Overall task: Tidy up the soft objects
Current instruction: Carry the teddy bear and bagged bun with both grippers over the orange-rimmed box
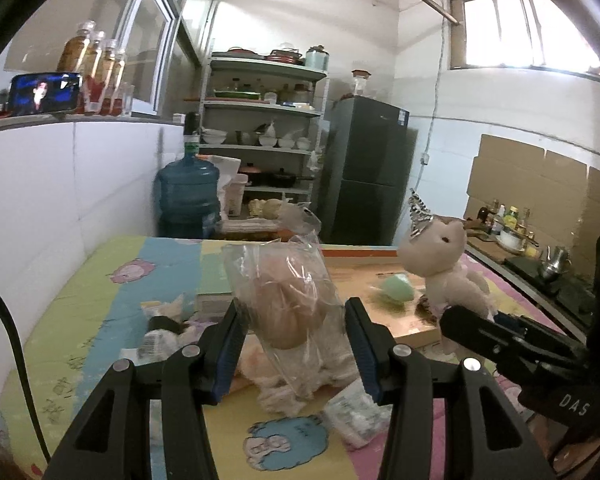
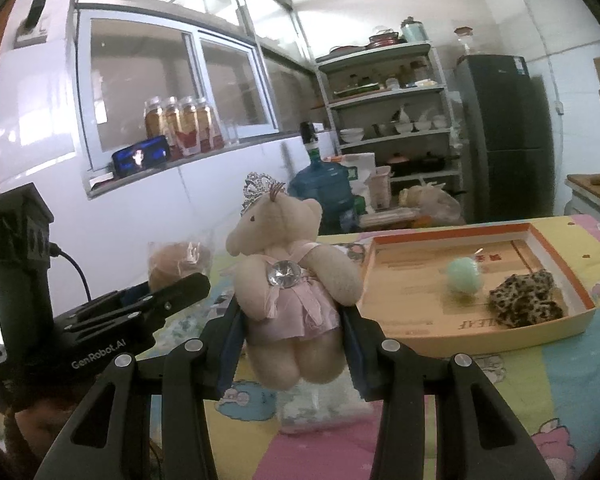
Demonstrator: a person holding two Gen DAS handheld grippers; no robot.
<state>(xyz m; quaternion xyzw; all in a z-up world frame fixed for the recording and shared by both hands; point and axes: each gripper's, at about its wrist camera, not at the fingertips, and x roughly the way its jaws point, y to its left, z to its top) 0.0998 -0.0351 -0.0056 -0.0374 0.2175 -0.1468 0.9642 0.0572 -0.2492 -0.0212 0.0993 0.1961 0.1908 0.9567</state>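
Now bagged plush [image 1: 288, 304] and crowned bear [image 2: 288, 280] sit clamped between jaws.

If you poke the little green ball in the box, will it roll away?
Probably: the green ball looks round and lies loose on the flat floor of the box. The box's raised rim would likely stop it. It seems light.

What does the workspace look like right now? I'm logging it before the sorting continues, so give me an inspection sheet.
Surface: cartoon-print mat over the table.
Job's things: bear in pink dress and bagged brown plush, both lifted; tray holding green ball and leopard-print piece.
Clutter: small wrapped packets on the mat.
Grippers: left hand-held gripper shut on the bag; right hand-held gripper shut on the bear.
Cables: black lead on the left unit.
Surroundings: shelves, fridge, water jug.
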